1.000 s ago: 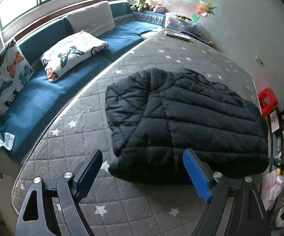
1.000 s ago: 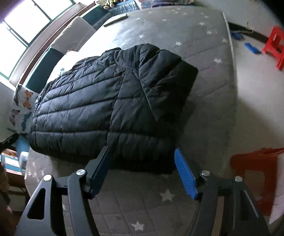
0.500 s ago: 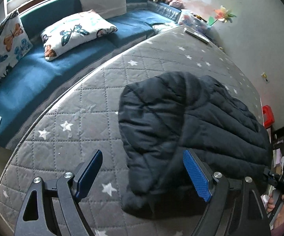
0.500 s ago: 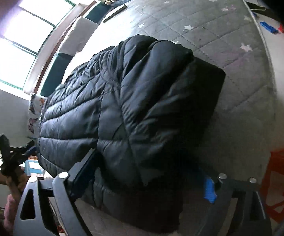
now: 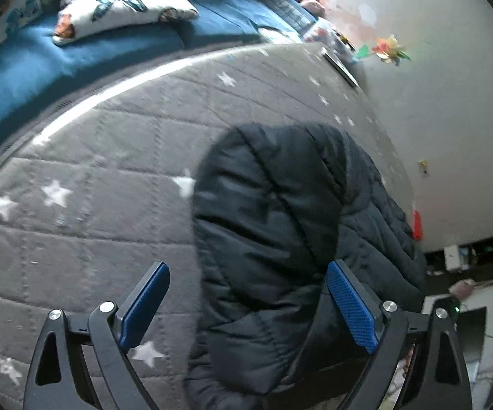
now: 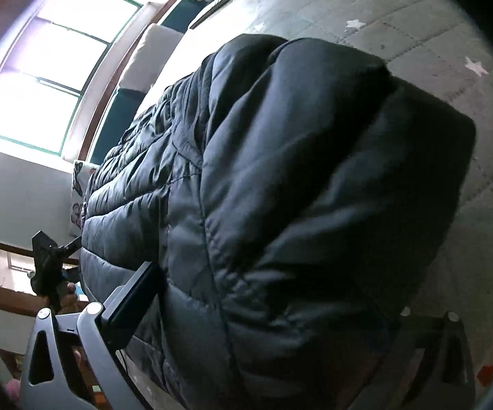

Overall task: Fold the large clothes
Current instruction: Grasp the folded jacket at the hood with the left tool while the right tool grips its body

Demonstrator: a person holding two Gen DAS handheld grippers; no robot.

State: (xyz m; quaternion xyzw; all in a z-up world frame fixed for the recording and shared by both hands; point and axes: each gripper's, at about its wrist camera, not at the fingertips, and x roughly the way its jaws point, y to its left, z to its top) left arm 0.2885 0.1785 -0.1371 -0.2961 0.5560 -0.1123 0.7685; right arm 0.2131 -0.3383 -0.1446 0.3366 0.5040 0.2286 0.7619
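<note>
Jacket [image 5: 280, 225], black and quilted, is seen lying on the grey star-patterned mattress [image 5: 93, 184], filling the lower centre and right of the left wrist view and nearly the whole of the right wrist view. It appears already partly folded, a padded panel being laid over the body, so that a thick doubled edge is presented toward both cameras. The left gripper [image 5: 246, 304] is held spread wide at the bottom of its frame, its jaws having just been opening; the jacket's near edge is seen between the blue pads [image 5: 349, 307], but no pad is seen pressed on it. The right gripper [image 6: 263, 324] is likewise spread, having opened within the last second, and the bulky fabric is straddled, with only the left finger clearly shown and the other lost in shadow at lower right. Such width is judged to be needed because the padded layers are thick. Both tools are probably placed at the near edge so that it may be pinched and carried over for the next fold. A blue couch [image 5: 34, 68] with a butterfly cushion [image 5: 123, 0] is seen at upper left.
</note>
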